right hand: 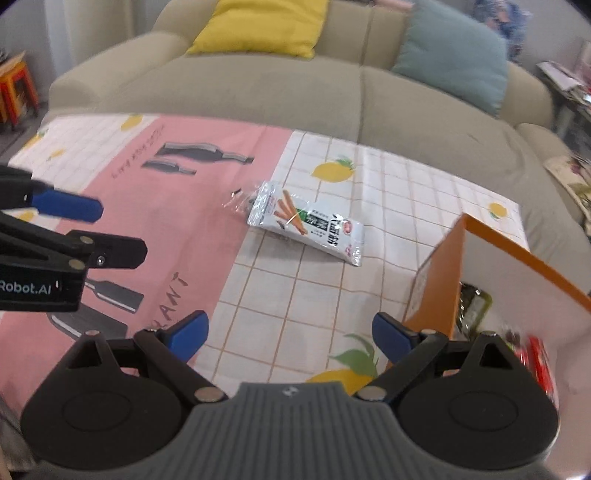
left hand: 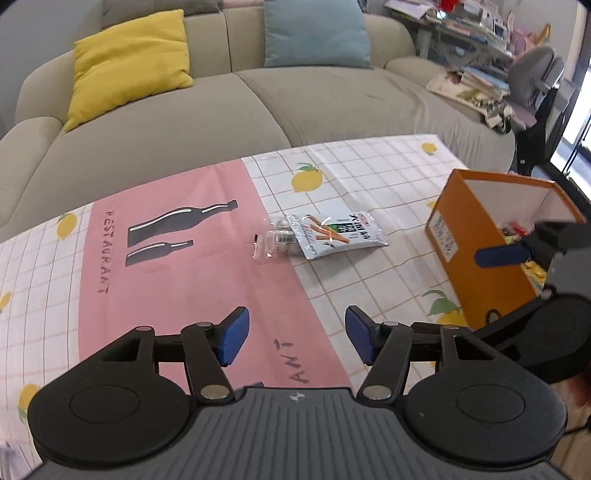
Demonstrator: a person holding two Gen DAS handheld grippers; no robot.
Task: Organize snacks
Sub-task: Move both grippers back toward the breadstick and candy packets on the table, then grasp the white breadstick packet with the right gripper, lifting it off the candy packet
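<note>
Over the low table (left hand: 369, 177), with its pink and lemon-print cloth, both handheld grippers hover side by side above the near edge, pointing toward the sofa (left hand: 221, 110). From its own camera the left gripper (left hand: 297, 338) is spread wide, its blue pads (left hand: 233, 341) well apart with nothing between them, above the pink panel of the cloth. Likewise the right gripper (right hand: 290, 338) hangs released, pads (right hand: 188, 334) apart and empty, above the white checked part, with its right finger just beside the corner of the orange box (right hand: 443, 280). Each gripper shows in the other's view: the left one enters the right camera's picture from the left side, its body lettered "Robot.AI".

One white snack packet (left hand: 341, 236) lies flat on the cloth near the middle of the table, on the checked part by the pink border, well ahead of both grippers. Printed on it are brown sticks and dark lettering in Chinese characters that I cannot read, plus a small red logo. Touching its left end is a clear crinkled wrapper (left hand: 273, 242); what is inside it is too blurred to tell.

Open-topped, the orange box stands at the right of the table with several packets inside, a red one (right hand: 539, 365) among them, and a white label too small to read on its side. On the pink cloth two black bottles are printed beside the word "RESTAURANT". A yellow cushion (left hand: 129, 62) and a blue-green cushion (left hand: 316, 33) rest on the sofa.
</note>
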